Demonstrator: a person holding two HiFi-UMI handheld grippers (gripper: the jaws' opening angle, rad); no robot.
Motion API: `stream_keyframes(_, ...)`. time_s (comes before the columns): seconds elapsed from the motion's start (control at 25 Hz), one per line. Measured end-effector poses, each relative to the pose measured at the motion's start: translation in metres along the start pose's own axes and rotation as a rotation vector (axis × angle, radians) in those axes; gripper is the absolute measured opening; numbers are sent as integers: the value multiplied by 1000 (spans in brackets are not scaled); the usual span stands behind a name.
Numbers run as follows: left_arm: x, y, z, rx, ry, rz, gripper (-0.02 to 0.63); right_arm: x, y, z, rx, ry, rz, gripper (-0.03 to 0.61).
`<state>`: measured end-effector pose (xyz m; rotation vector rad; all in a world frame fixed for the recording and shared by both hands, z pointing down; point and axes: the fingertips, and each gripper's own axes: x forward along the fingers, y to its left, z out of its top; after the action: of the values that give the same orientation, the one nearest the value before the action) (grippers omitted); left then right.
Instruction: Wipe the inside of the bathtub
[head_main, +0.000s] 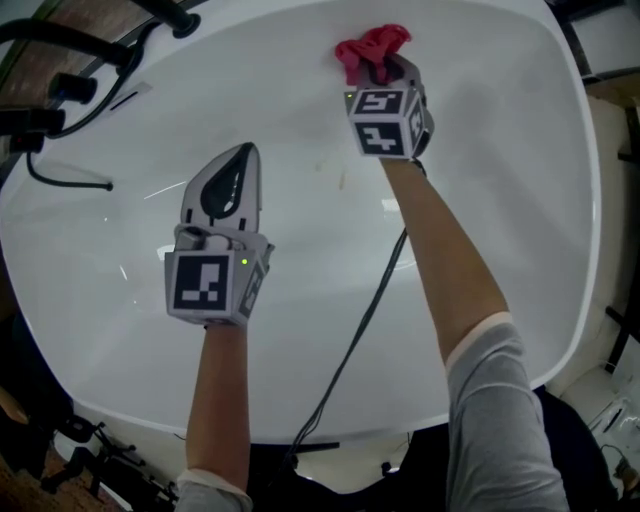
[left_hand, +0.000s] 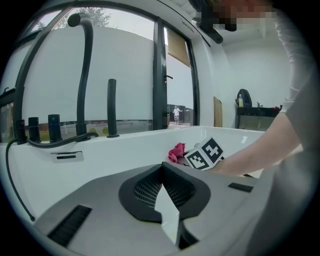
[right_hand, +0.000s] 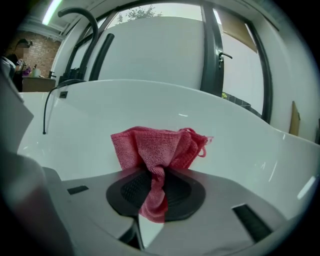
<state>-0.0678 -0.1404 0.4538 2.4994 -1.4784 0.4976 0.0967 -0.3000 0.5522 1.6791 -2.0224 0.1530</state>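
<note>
The white bathtub (head_main: 500, 150) holds only the two tongs, the person's forearms and a red cloth (head_main: 370, 48). The cloth is bunched at the tub's far wall, a little right of centre, and the right tongs (head_main: 385, 70) are clamped on it. Whether the cloth presses on the wall cannot be told.

The right gripper view shows the grip plainly. A twisted fold of the red cloth (right_hand: 155, 145) is pinched between the two jaws of the right tongs (right_hand: 155, 180), and the rest fans out above them against the white wall.

The left tongs (head_main: 243, 155) hang over the tub's floor, left of centre and nearer than the right pair. In the left gripper view the jaws of the left tongs (left_hand: 162, 170) meet at their tips with nothing between them. That view also looks across to the cloth (left_hand: 176, 151) and the right tongs' marker cube (left_hand: 205, 154), which the head view shows from above.

Black tap fittings (head_main: 60, 90) sit on the far-left rim. From the left gripper view they rise as a tall curved spout (left_hand: 82, 65) before a window. A black cable (head_main: 360, 320) runs from the near rim along the right forearm. Bare white floor spreads between the tongs and out to the left and right walls.
</note>
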Motion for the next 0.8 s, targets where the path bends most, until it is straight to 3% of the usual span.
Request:
stream_keyframes(0.2, 7, -2, -2, -15, -31, -10, 6, 3, -51, -29, 66, 58, -119, 58)
stream_keyframes(0.36, 6, 10, -10, -22, -29, 2, 6, 4, -44, -33, 97, 70, -185, 52)
stream_keyframes(0.68, 4, 25, -21, -18, -28, 20, 6, 14, 81, -38, 20, 76, 12, 52)
stream_keyframes(0.8, 8, 25, -28, -11, -18, 21, 6, 14, 103, -39, -8, 59, 65, 54)
